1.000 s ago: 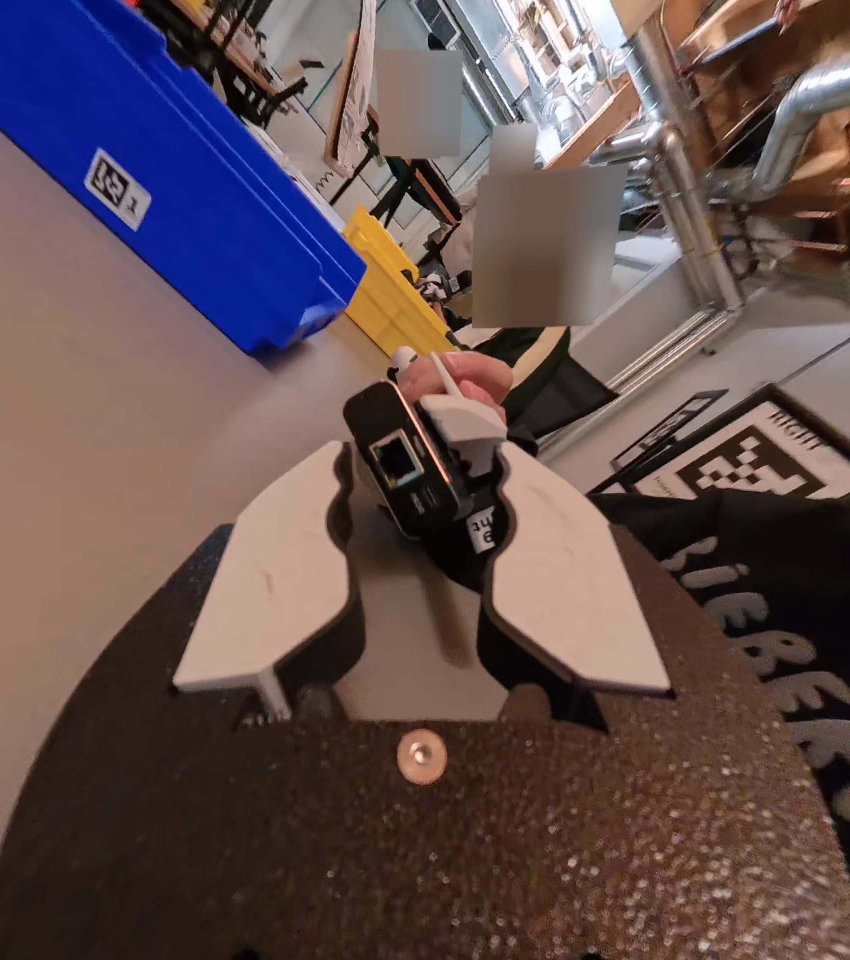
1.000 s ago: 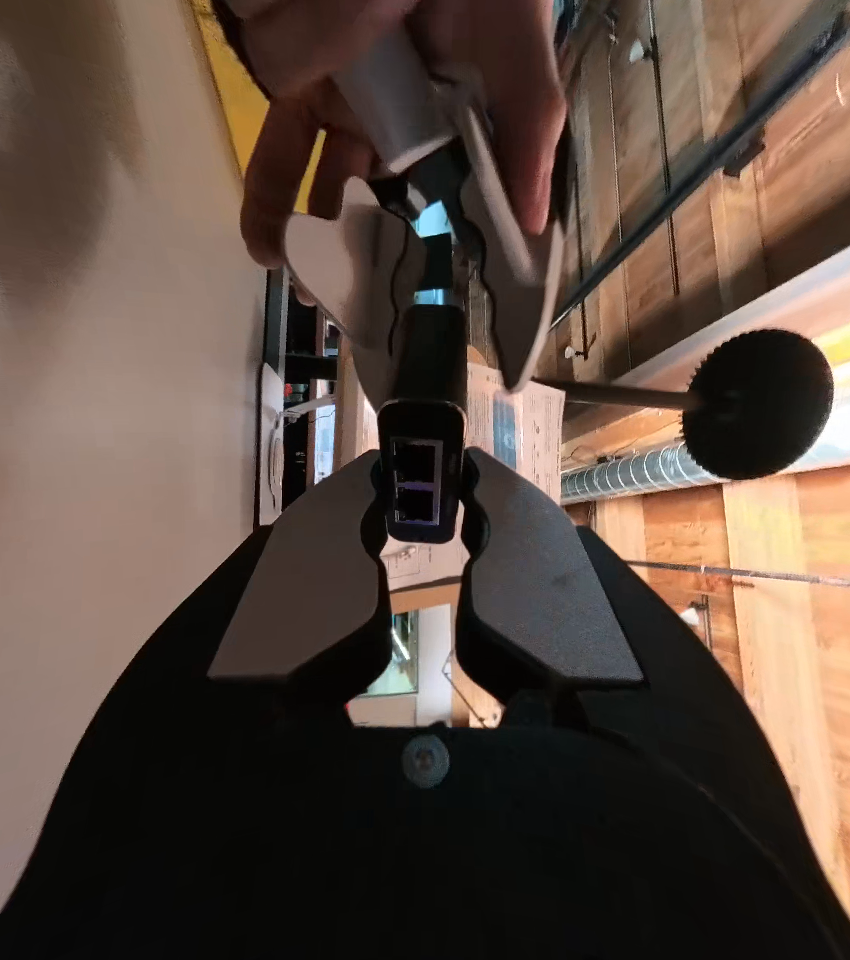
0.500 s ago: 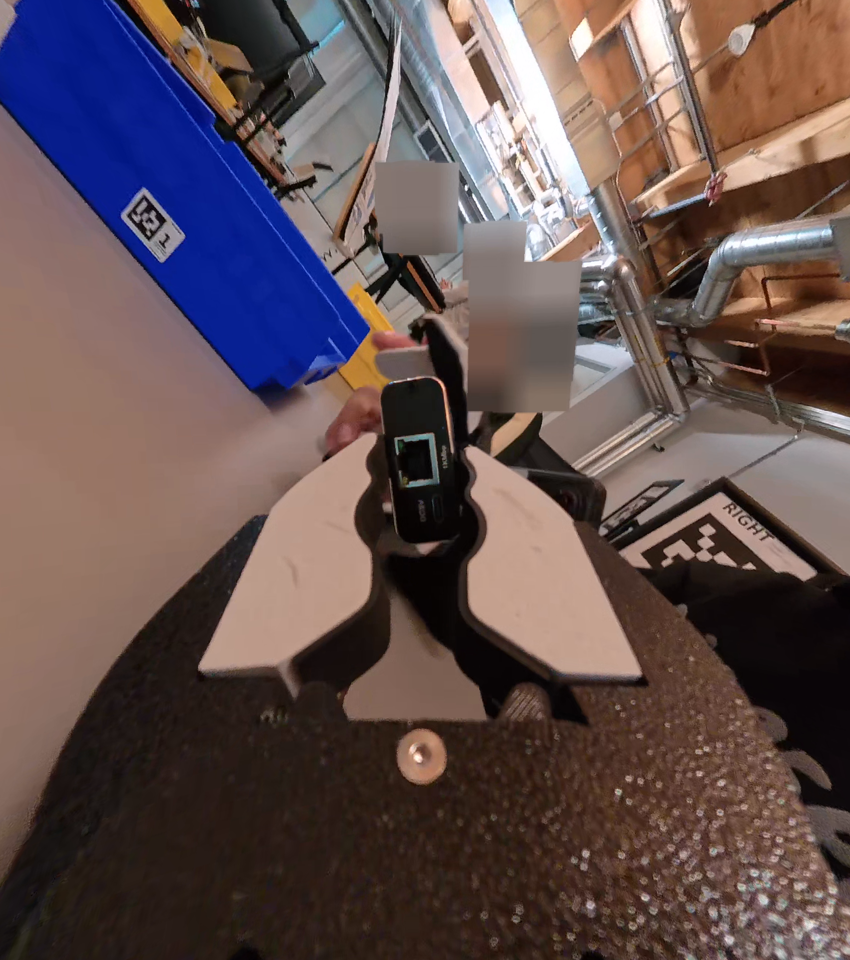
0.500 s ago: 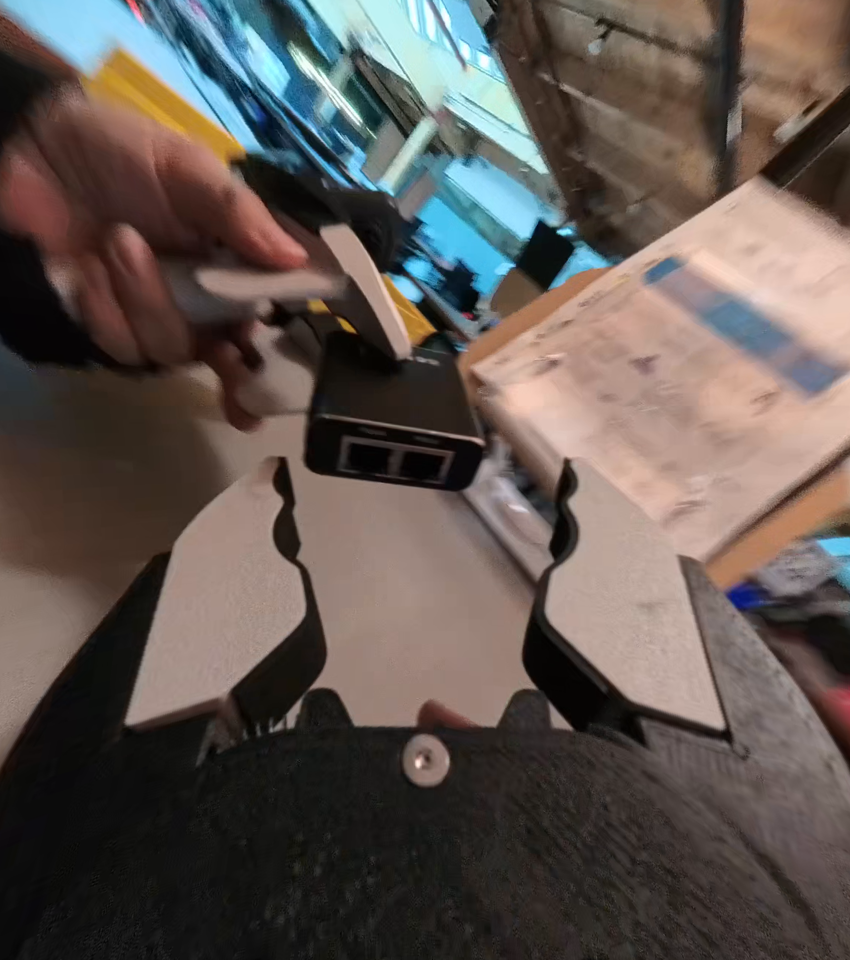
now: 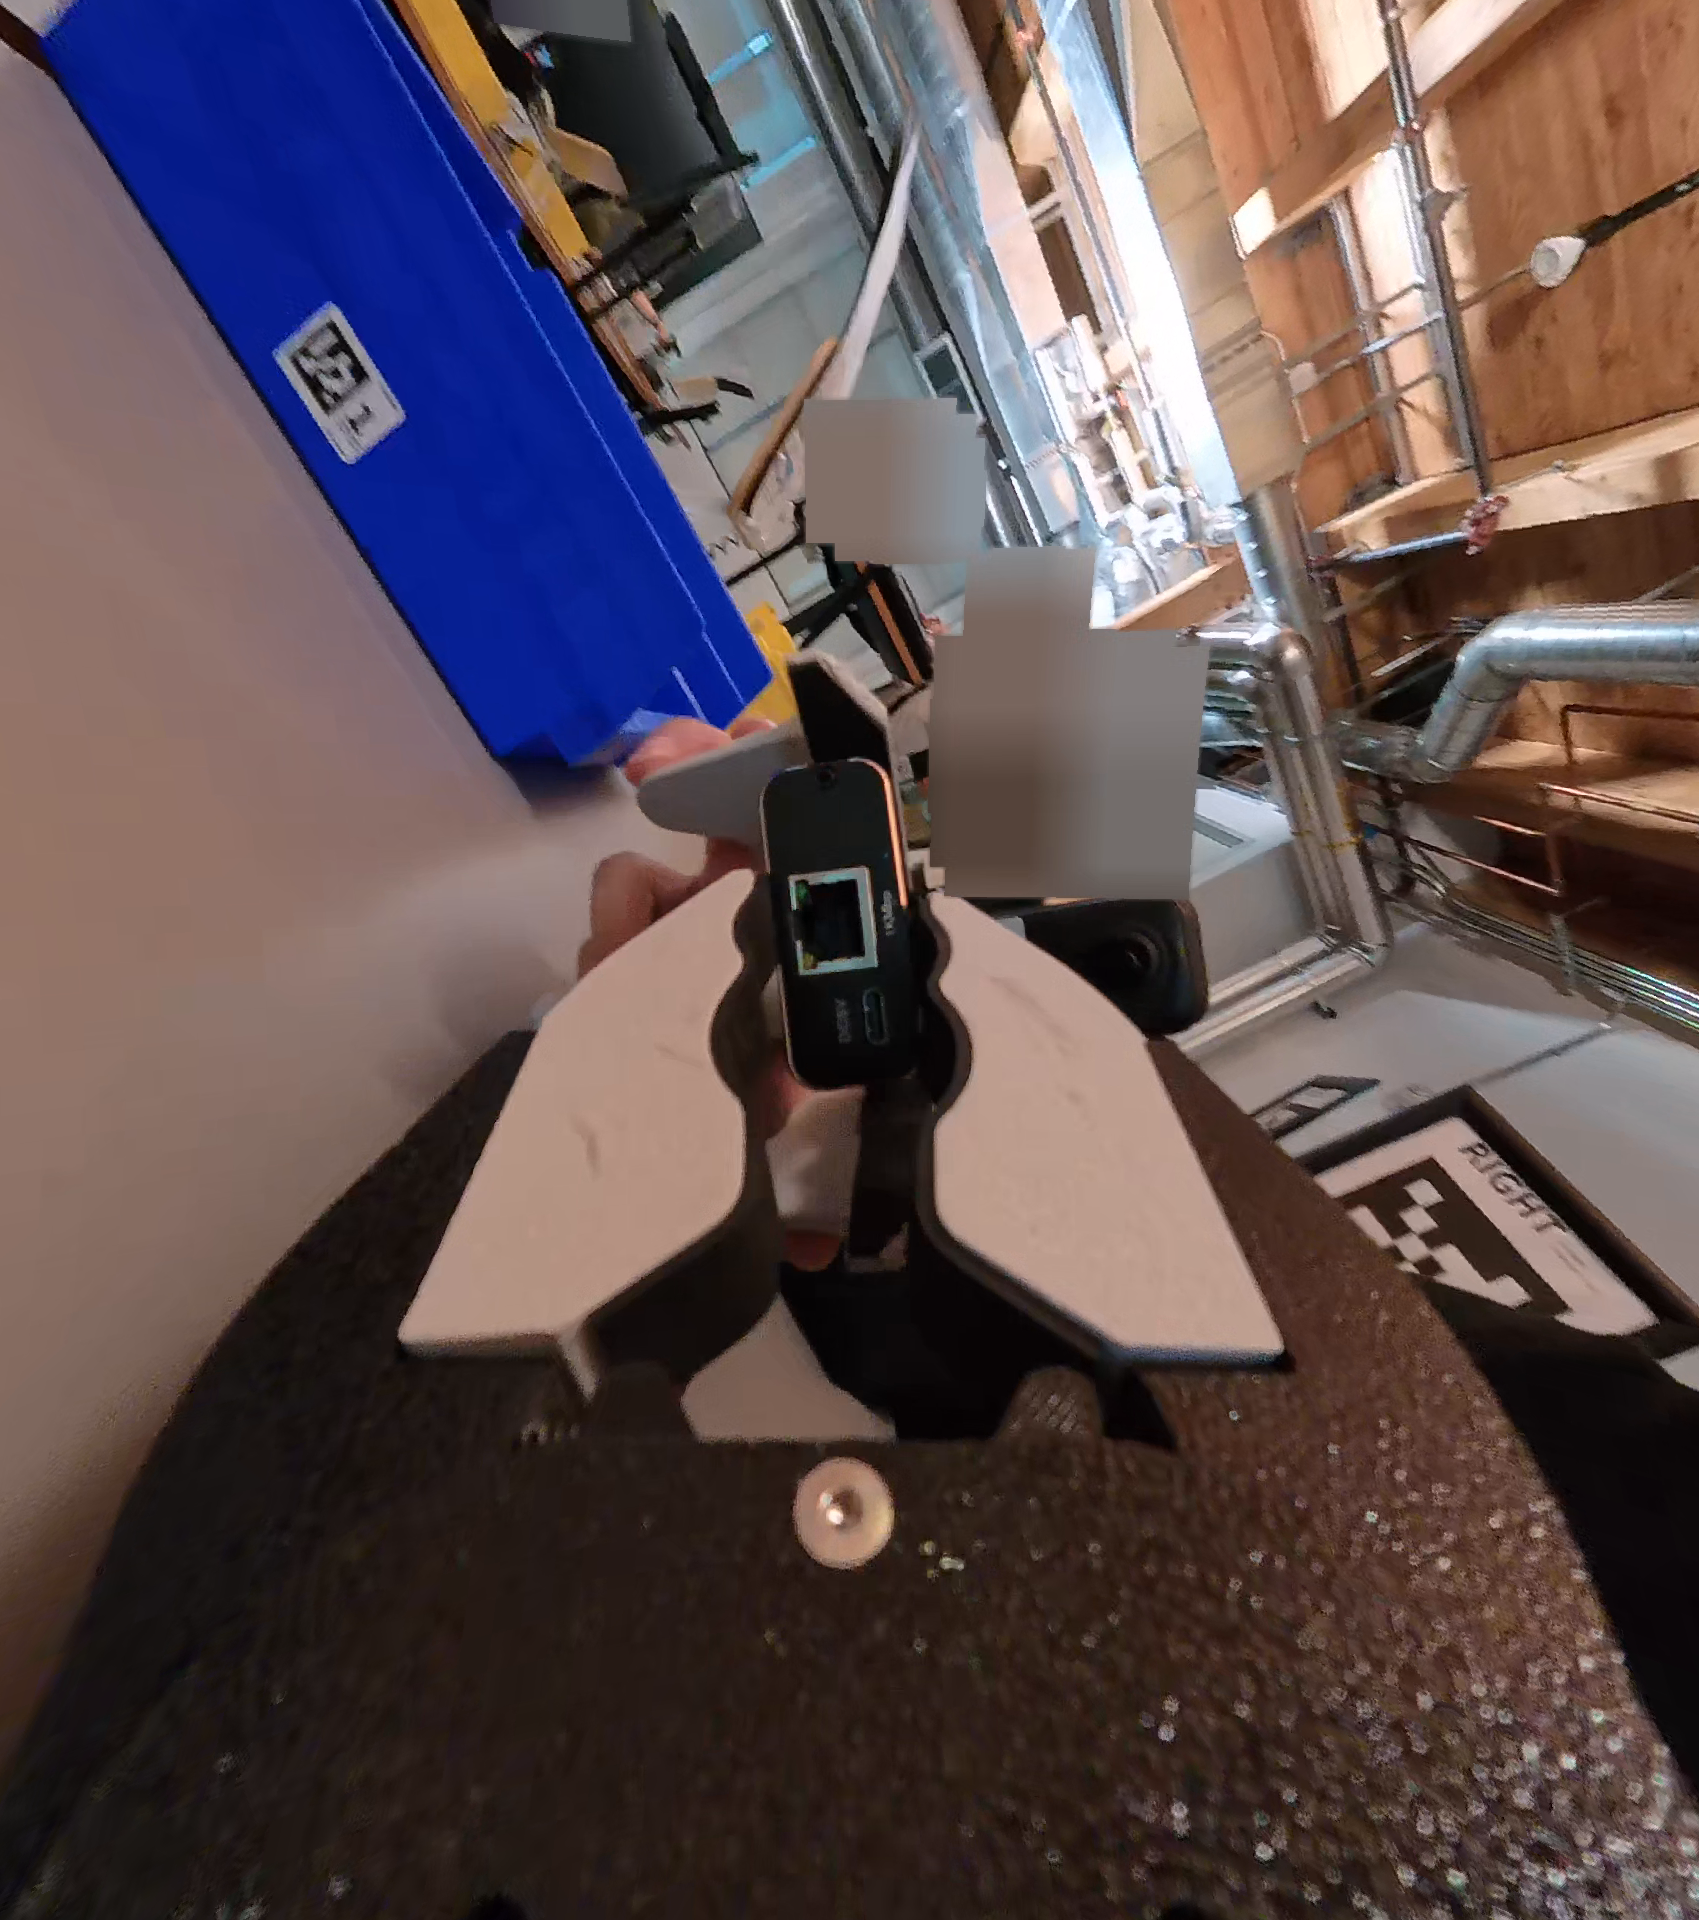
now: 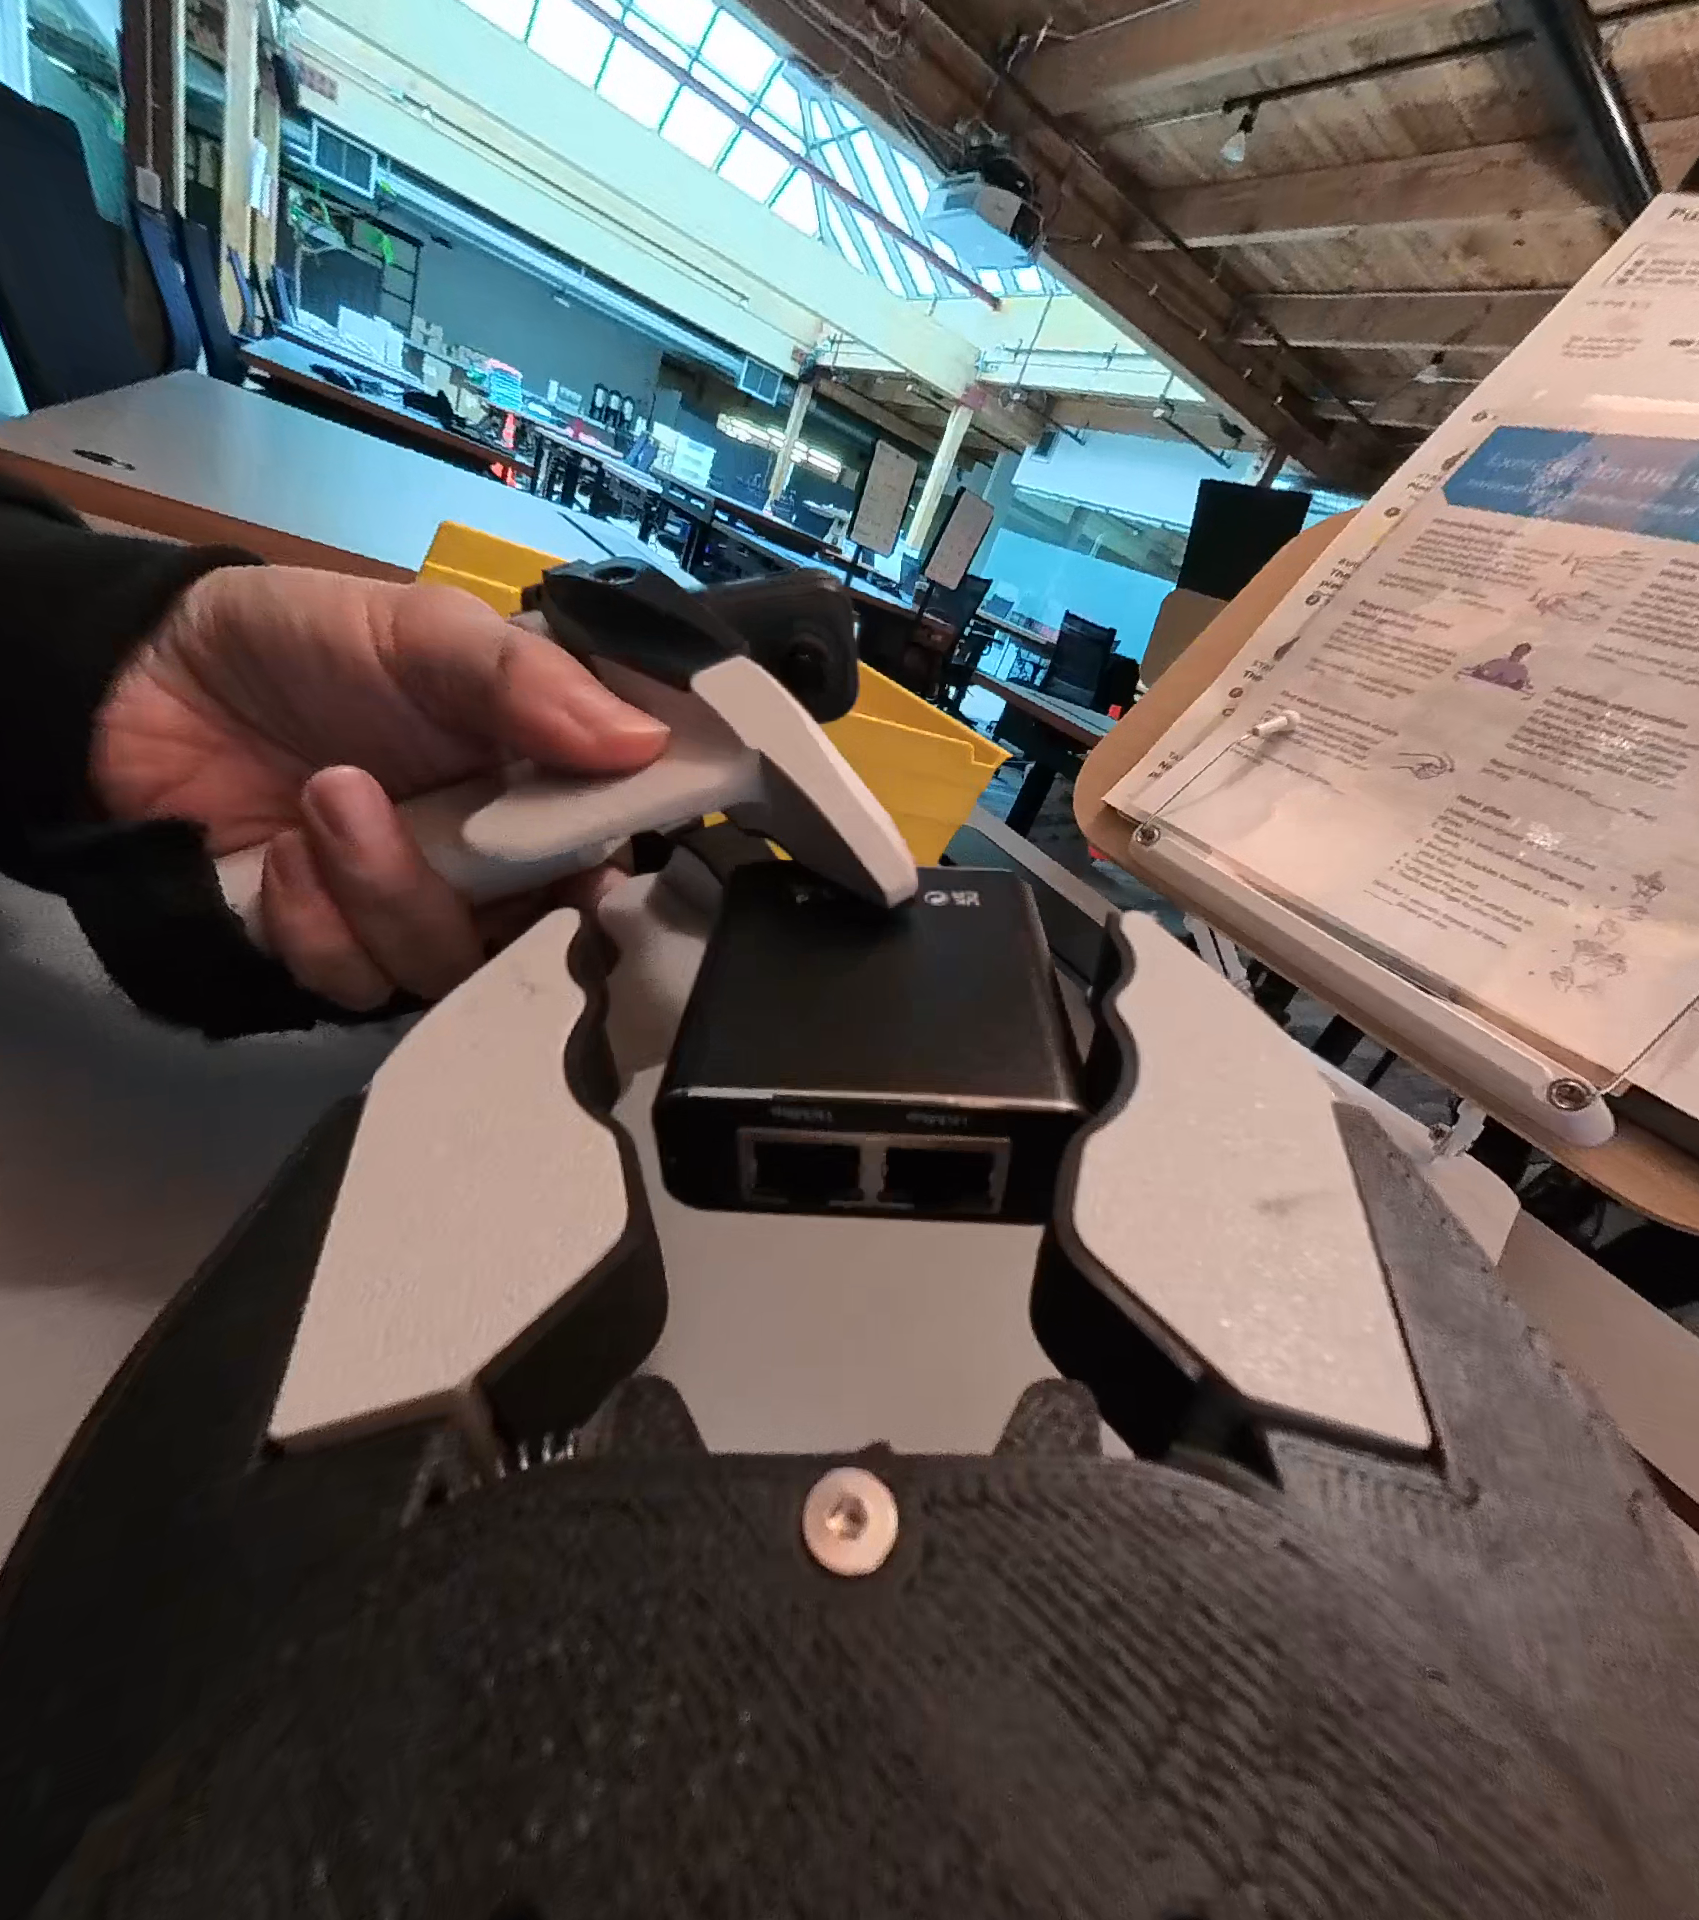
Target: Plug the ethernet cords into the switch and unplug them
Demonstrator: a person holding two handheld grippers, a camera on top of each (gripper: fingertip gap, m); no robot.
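Black and box-shaped, the switch (image 6: 876, 1039) is held in the air above the pale counter (image 6: 45, 1143), gripped at opposite ends by both tools. In the left wrist view the left gripper (image 5: 840, 971) is closed narrowly on the switch (image 5: 840, 925), its two grey fingers (image 5: 616, 1153) pressing the flanks of the end face, which bears a single network port and a smaller slot below it. In the right wrist view the same gripper (image 6: 803, 842) comes in from the far side, one grey finger lying on the switch's top, with a person's hand (image 6: 336, 748) in a dark sleeve on its handle. The right gripper (image 6: 850, 1049) brackets the near end, where two empty ports sit side by side; its right finger touches the casing, while whether the left finger makes contact cannot be told. A blue bin (image 5: 388, 343) stands on the counter, a yellow bin (image 6: 907, 748) lies beyond the switch, and a tilted board with printed sheets (image 6: 1510, 727) stands to the right.
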